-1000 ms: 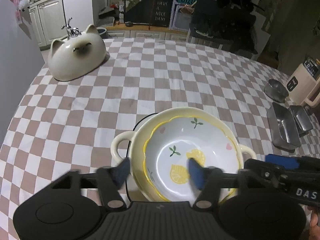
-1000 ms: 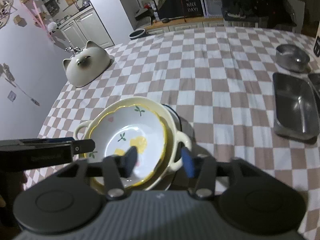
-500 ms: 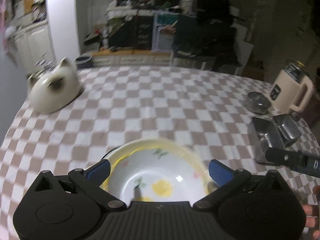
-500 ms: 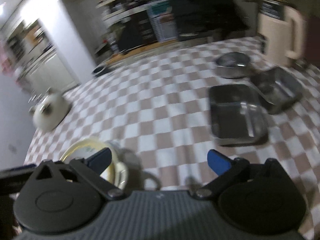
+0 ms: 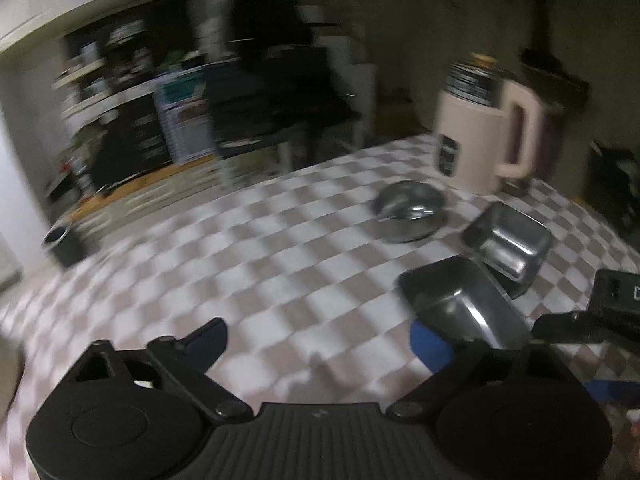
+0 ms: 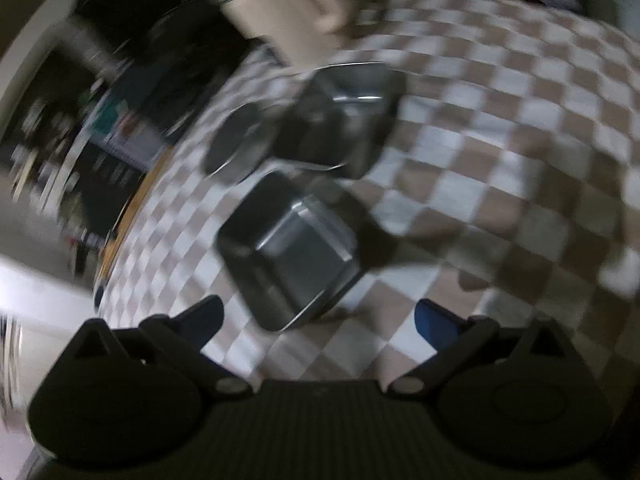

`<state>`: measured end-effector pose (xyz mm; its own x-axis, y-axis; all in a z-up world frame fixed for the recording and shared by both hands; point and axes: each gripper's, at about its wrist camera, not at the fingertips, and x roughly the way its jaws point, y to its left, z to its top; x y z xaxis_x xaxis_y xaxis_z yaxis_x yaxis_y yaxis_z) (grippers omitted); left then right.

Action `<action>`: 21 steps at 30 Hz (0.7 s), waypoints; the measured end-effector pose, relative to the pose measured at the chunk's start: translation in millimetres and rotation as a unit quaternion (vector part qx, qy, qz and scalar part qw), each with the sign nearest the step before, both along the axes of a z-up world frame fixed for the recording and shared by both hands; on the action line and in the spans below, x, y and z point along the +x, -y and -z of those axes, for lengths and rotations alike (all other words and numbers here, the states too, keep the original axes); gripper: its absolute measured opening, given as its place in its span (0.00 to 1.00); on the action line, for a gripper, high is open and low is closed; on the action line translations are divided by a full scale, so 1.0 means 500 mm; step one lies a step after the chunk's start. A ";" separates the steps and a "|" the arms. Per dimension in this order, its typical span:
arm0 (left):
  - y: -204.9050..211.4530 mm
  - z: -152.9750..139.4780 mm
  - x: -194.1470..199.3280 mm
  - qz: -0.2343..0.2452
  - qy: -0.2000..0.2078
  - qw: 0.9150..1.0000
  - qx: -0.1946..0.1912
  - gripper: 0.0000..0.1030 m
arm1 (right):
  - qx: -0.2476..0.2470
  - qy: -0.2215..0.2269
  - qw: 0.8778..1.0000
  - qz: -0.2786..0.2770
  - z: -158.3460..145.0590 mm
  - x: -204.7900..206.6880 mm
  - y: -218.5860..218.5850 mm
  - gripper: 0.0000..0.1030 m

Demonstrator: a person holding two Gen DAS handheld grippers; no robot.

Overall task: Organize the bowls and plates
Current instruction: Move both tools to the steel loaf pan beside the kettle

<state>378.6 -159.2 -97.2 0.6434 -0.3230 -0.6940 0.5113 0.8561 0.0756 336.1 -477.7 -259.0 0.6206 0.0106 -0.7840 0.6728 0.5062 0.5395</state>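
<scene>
Both views have swung away from the stacked ceramic bowls, which filled the near centre a second ago and no longer appear in either view, toward the metal ware at the right of the table. The left gripper [image 5: 316, 340] has just narrowed slightly from its widest and stands open with nothing between its blue pads; the right gripper [image 6: 316, 320] is also spread wide and empty, its view rolled so that the table runs diagonally.

On the checkered tablecloth [image 5: 256, 264] lie three metal pieces: a large rectangular tray [image 6: 288, 248] nearest the right gripper, a smaller rectangular tray [image 6: 344, 116] just beyond it, and a round metal bowl [image 5: 408, 210] further off, near a cream jug [image 5: 480, 128].

Handling, as judged: the trays look thin, rigid and light, with smooth, slippery walls; they will not break but may slide or clatter. The best hold is probably across a raised rim, one pad inside the wall and one outside, at the middle of a side.

Motion blur softens every edge. In the left view the large tray's near end is hidden behind the right-hand finger [image 5: 430, 346]. Whether the two trays touch cannot be told.
</scene>
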 end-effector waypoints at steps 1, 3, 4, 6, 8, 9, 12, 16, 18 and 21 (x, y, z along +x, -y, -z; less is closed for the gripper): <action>0.027 0.004 0.013 0.016 0.001 1.000 0.011 0.86 | 0.011 0.006 1.000 0.009 0.007 0.004 0.014 0.96; 0.076 0.013 0.041 0.042 0.003 0.998 0.039 0.78 | 0.022 0.009 0.999 0.026 0.021 0.004 0.024 0.92; 0.099 0.019 0.053 0.055 0.001 0.997 0.053 0.73 | 0.026 0.007 0.999 0.035 0.029 0.010 0.030 0.87; 0.143 0.032 0.078 0.083 -0.003 0.994 0.073 0.70 | 0.035 -0.007 0.998 0.048 0.041 0.018 0.034 0.79; 0.173 0.045 0.096 0.110 -0.007 0.990 0.086 0.69 | 0.047 -0.021 0.997 0.053 0.059 0.028 0.035 0.71; 0.190 0.054 0.104 0.125 -0.010 0.988 0.094 0.66 | 0.055 -0.023 0.997 0.053 0.064 0.033 0.034 0.68; 0.236 0.079 0.128 0.157 -0.032 0.981 0.110 0.59 | 0.063 -0.022 0.997 0.047 0.074 0.049 0.027 0.59; 0.283 0.107 0.145 0.191 -0.047 0.971 0.134 0.47 | 0.065 -0.028 0.996 0.046 0.087 0.067 0.023 0.49; 0.302 0.119 0.149 0.213 -0.056 0.965 0.142 0.42 | 0.073 -0.037 0.996 0.043 0.095 0.073 0.025 0.45; 0.315 0.133 0.149 0.231 -0.076 0.958 0.154 0.27 | 0.081 -0.043 0.995 0.029 0.106 0.082 0.024 0.37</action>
